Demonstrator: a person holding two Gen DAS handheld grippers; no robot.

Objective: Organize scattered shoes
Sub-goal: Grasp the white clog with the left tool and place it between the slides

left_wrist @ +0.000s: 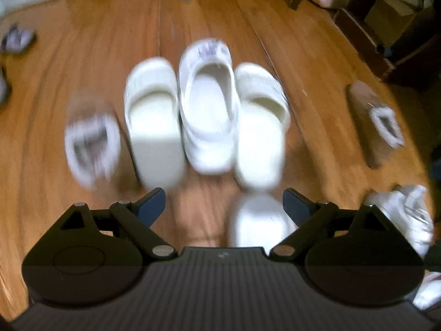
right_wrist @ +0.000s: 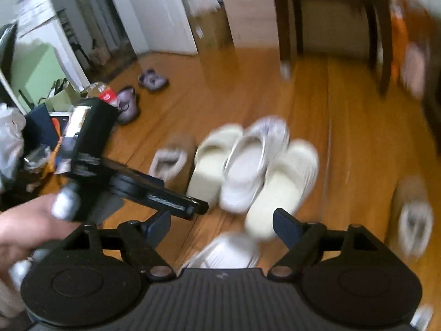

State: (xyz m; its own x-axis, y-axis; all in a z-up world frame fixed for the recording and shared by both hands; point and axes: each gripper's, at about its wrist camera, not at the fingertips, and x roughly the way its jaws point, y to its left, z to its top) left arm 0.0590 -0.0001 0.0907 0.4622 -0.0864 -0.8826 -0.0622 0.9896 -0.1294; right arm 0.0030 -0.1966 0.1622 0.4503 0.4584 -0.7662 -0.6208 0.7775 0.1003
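A white clog [left_wrist: 208, 104] stands between two cream slides, one on its left [left_wrist: 153, 121] and one on its right [left_wrist: 260, 127], on the wooden floor; the three also show in the right wrist view, the clog [right_wrist: 250, 162] in the middle. My left gripper [left_wrist: 224, 202] is open and empty, just short of them. A second white clog [left_wrist: 257, 220] lies below its right finger. My right gripper [right_wrist: 222, 222] is open and empty above that clog [right_wrist: 228, 251]. The left gripper's body [right_wrist: 132, 182] shows in the right wrist view.
A brown fleece-lined slipper [left_wrist: 374, 122] lies to the right, its mate [left_wrist: 92, 146] to the left. White sneakers [left_wrist: 408, 218] lie at the right edge. Purple shoes [right_wrist: 153, 78] lie far left. A dark table [right_wrist: 330, 19], boxes and clutter [right_wrist: 41, 127] ring the floor.
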